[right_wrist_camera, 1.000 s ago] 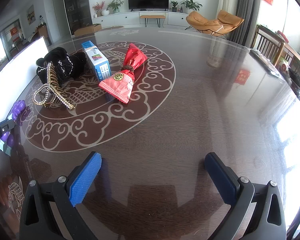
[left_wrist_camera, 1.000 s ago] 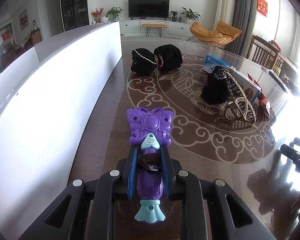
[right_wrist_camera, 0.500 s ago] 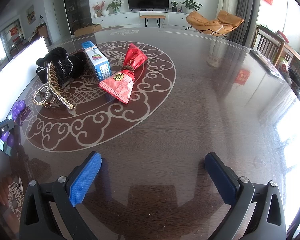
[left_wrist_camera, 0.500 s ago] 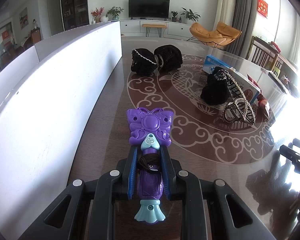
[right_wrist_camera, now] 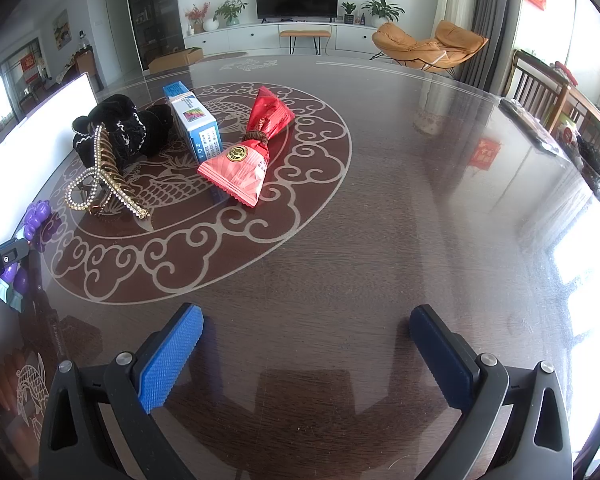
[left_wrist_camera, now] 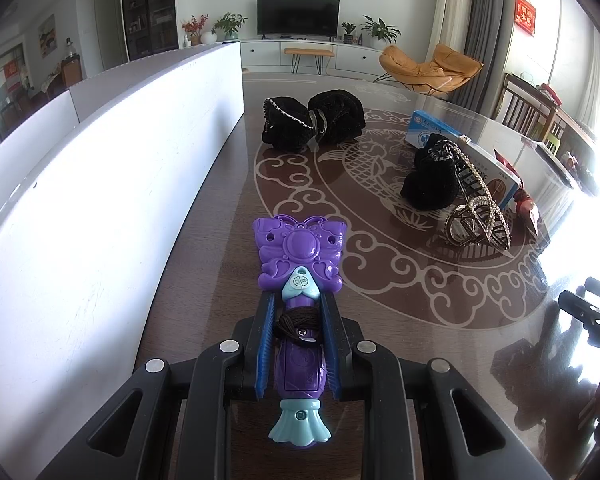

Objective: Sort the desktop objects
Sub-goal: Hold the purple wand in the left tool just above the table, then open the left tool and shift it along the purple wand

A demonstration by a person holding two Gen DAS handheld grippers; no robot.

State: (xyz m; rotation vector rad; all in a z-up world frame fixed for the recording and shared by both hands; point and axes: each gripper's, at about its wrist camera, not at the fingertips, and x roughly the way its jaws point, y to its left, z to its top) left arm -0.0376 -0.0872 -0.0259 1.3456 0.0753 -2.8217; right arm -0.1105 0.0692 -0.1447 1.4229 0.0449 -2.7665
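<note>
Purple toy (left_wrist_camera: 298,316): clamped in left gripper (left_wrist_camera: 298,300), beside white board (left_wrist_camera: 100,184)
Right gripper (right_wrist_camera: 306,336): wide, holding nothing, above table (right_wrist_camera: 420,208)

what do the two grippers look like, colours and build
Both are alike: black plastic frames with triangular cut-outs and silver round screw heads, and blue ridged pads on the fingers. Left gripper, right gripper. White lettering shows on the left gripper's side in the right view. No cables or sleeves visible.

Right half of the counter (right_wrist_camera: 420,200) is wide open; the white board (left_wrist_camera: 100,200) walls the left, and the hair claw (right_wrist_camera: 104,176), box (right_wrist_camera: 196,128) and red packet (right_wrist_camera: 252,152) crowd the middle, probably touching.
</note>
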